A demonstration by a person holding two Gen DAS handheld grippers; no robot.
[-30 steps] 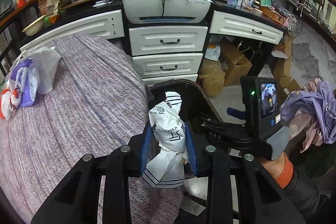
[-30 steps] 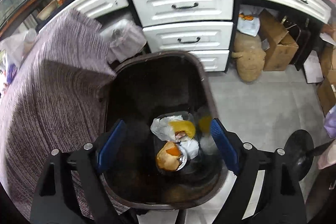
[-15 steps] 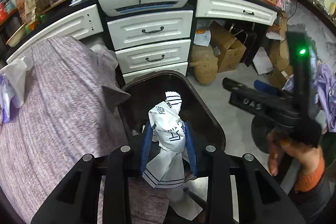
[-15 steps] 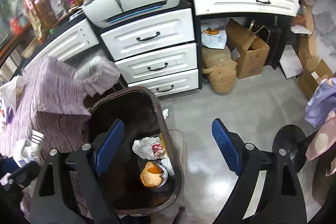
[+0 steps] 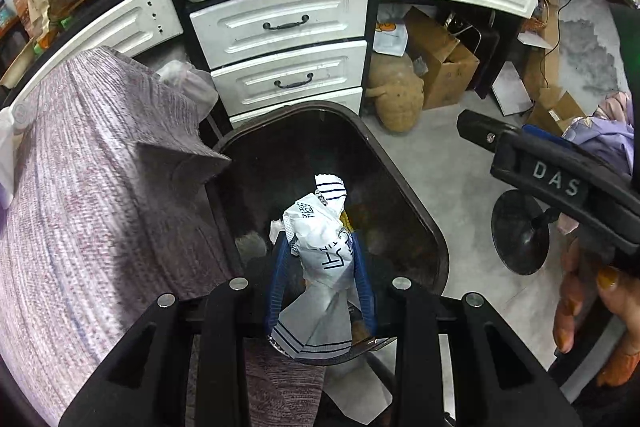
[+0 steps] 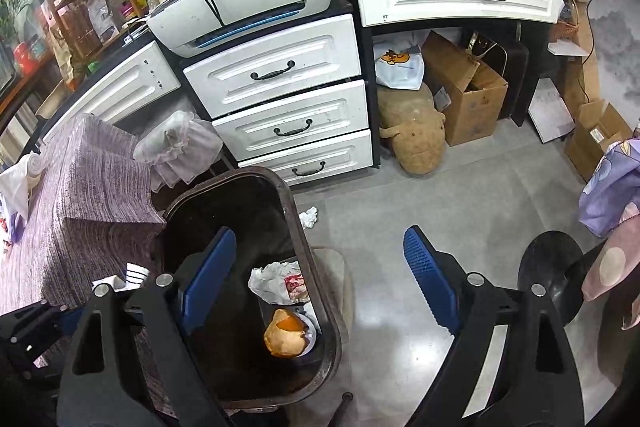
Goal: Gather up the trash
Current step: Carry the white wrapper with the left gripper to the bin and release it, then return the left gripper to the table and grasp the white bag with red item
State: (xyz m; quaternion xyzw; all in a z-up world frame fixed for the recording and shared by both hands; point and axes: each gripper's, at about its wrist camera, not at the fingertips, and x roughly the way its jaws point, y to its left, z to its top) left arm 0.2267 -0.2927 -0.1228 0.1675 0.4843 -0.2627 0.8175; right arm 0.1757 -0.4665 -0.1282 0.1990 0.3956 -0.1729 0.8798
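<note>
The left gripper is squeezing a crumpled white wrapper between its two blue pads. The wrapper is hanging right over the dark trash bin, which is sitting just below and in front of the gripper.

Some things could go wrong here. The wrapper is light and floppy, so when the pads are letting go it might be sticking to one pad and not falling. Its long tail is dangling back toward the gripper, close to the near rim of the bin, so it could be catching on that rim and sliding down onto the floor. The purple cloth is lying just to the left of the gripper, touching the bin's edge, and the wrapper could be landing there instead.

The wrapper is looking scrunched and twisted, white with dark blue stripes and some printed letters, thin like paper.

The right gripper is standing wide open, holding nothing, off to the right side of the bin. Inside the bin, other trash is already lying at the bottom.
</note>
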